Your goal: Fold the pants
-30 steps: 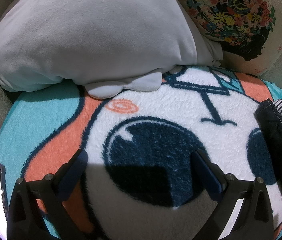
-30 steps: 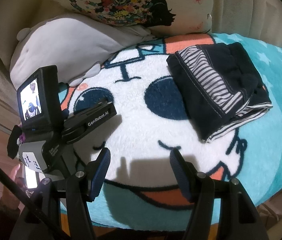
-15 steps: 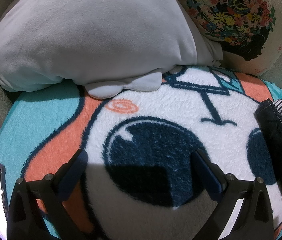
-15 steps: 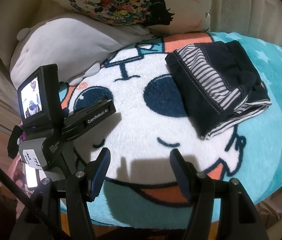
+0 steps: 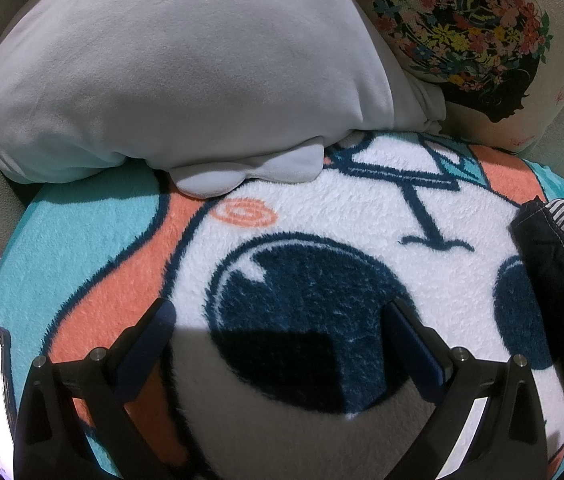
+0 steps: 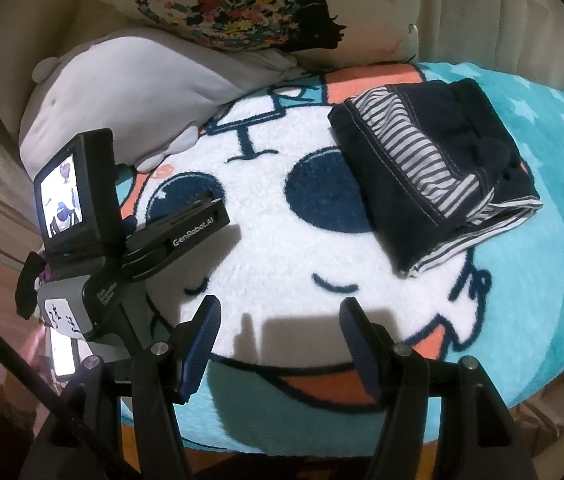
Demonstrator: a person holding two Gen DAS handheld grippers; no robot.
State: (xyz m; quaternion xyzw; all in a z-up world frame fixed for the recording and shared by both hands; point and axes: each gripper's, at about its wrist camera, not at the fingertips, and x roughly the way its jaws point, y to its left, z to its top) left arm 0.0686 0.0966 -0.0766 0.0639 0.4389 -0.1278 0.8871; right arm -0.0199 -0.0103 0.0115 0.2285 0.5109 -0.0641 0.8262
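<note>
- Lying folded into a compact dark navy bundle, the pants show a striped lining (white and navy) along one turned-back edge, near the blanket's far right edge.
- Left gripper: jaws wide apart, empty.
- Right gripper: jaws likewise spread, holding nothing.

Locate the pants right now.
Right wrist view: the pants lie folded on the blanket, upper right, below the floral pillow, beyond the open right gripper. Left wrist view: at the right edge.
</note>
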